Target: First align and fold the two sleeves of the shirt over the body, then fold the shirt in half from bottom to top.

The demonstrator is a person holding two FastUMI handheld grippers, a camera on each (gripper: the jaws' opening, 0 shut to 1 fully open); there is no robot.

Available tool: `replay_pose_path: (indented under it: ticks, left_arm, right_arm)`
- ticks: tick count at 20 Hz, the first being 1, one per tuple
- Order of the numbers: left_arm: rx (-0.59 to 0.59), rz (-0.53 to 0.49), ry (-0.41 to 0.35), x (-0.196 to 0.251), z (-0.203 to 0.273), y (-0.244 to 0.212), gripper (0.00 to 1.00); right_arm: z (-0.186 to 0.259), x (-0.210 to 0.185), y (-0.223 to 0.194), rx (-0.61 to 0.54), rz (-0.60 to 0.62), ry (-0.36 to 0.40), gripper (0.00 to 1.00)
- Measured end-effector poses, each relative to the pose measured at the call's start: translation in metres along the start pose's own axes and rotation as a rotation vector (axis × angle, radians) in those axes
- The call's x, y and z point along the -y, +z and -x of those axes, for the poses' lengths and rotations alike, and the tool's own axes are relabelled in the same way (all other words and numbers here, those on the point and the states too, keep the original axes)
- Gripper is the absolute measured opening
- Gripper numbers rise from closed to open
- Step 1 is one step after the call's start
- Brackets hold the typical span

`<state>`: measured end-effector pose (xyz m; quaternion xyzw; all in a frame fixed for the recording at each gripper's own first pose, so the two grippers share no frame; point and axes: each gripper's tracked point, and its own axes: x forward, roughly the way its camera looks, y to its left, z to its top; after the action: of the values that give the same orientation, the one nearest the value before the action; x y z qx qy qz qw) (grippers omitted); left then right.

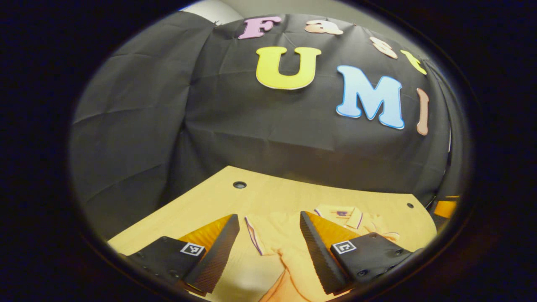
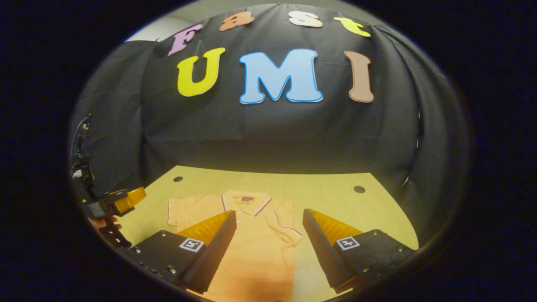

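An orange polo shirt [image 2: 251, 239] with a striped collar [image 2: 245, 201] lies flat on the wooden table [image 2: 327, 197], collar toward the far wall. Its left sleeve [image 2: 184, 212] is spread outward; the right sleeve [image 2: 285, 226] lies angled beside the body. In the left gripper view the shirt [image 1: 281, 239] shows its sleeve edge between my fingers. My left gripper [image 1: 268, 251] hovers open above that sleeve. Over the shirt's lower body my right gripper [image 2: 268, 247] is open. The left gripper [image 2: 113, 205] also appears at the left in the right gripper view, held by a hand.
The table [image 1: 268, 197] has small round holes [image 1: 239, 184] near its far corners, another hole [image 2: 359, 189] at the right. Black cloth walls close the booth behind and at both sides. Bare wood lies to the right of the shirt.
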<state>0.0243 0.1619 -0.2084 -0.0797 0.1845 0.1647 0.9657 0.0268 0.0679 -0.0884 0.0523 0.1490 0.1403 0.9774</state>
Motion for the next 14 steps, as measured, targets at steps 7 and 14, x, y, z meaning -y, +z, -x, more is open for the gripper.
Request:
replay_pose_path:
  ticks: [7, 14]
  left_arm:
    - [-0.107, 0.029, 0.015, -0.014, -0.062, -0.046, 0.94]
    - [-0.205, 0.032, 0.038, -0.024, -0.109, -0.091, 0.94]
  right_arm:
    - [0.054, 0.009, -0.002, 0.030, -0.025, -0.084, 0.96]
    - [0.086, 0.005, -0.015, 0.022, -0.044, -0.149, 0.98]
